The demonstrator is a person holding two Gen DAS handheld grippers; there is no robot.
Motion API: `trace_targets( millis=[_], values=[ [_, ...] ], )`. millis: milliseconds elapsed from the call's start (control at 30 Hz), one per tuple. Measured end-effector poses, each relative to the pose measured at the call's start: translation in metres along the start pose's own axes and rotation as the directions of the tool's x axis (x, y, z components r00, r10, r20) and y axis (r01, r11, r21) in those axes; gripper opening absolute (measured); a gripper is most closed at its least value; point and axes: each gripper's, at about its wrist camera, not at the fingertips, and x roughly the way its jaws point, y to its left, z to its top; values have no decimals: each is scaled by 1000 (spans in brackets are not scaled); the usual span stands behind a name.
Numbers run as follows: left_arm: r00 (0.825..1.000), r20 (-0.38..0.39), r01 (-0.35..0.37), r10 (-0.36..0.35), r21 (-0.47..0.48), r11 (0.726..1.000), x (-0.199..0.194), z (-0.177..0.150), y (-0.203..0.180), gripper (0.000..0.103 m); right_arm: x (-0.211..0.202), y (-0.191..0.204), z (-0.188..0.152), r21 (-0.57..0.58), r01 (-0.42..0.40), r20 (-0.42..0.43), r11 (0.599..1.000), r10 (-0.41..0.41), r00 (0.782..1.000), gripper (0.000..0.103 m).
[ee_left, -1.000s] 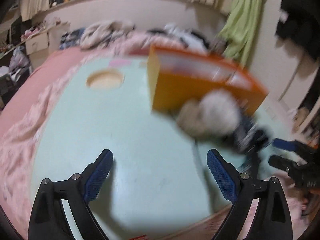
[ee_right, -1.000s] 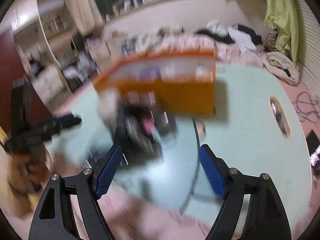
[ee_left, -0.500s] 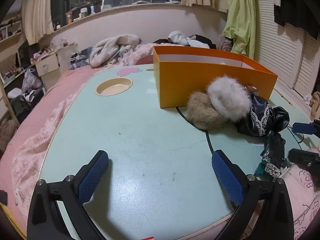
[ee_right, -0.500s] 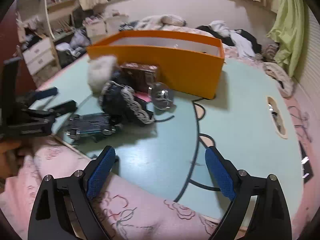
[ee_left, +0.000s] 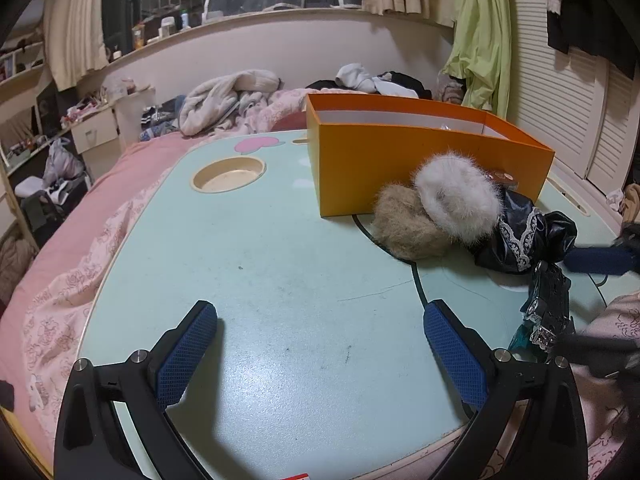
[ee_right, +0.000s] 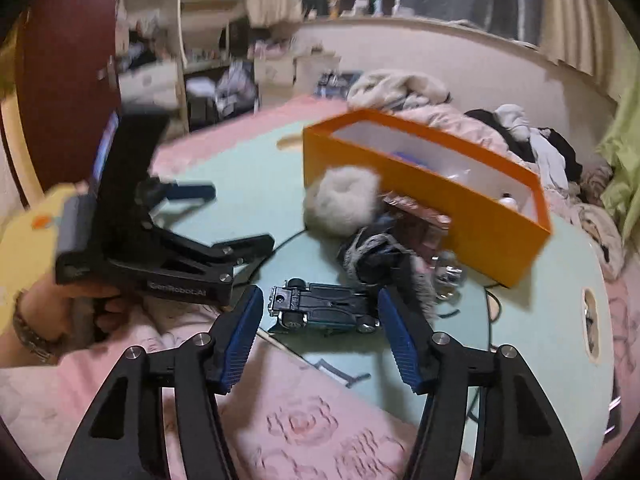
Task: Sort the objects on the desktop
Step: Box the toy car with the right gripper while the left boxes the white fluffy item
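We note a toy car (ee_right: 324, 312) lying on its side on the pale green bench (ee_left: 280, 280), near the front edge, undercarriage facing the right camera. The right hand-held gripper (ee_right: 320, 338) frames it: the car sits just ahead of the blue fingertips (ee_right: 244, 332), not touching either. Its jaws have just been closing and now stand at a middling gap, with nothing pressed between them.

Just behind the car lies a black lace-trimmed cloth (ee_left: 520, 236), then a white fur puff (ee_left: 456, 196) leaning over a tan fur puff (ee_left: 408, 224). Both puffs rest against the front wall of an open orange box (ee_left: 400, 168). A small clear glass item (ee_right: 450, 276) sits beside the cloth, close to the box.

The left hand-held gripper (ee_left: 320, 344) hovers over bare bench, jaws at their widest, holding nothing. In the right view we see the hand (ee_right: 60, 308) that carries it. A round recess (ee_left: 228, 174) is set into the bench at the far left. A pink blanket (ee_left: 80, 240) surrounds the bench.
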Motion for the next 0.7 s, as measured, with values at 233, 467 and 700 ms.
trace_targets(
  millis=[233,467,700],
  values=[
    [1000,-1,-3,3,0,1000,-2,1,0,103,40,-8,-4,68,-20,-111,997,27,993,64],
    [998,62,28,-28,4,1000,-16,9,-2,103,18,-3,-18,45,-63,34,997,61,998,23],
    [970,118,215,-213,-6,977,-16,57,-14,79,28,-6,-17,85,-61,11,995,60,998,23]
  ],
)
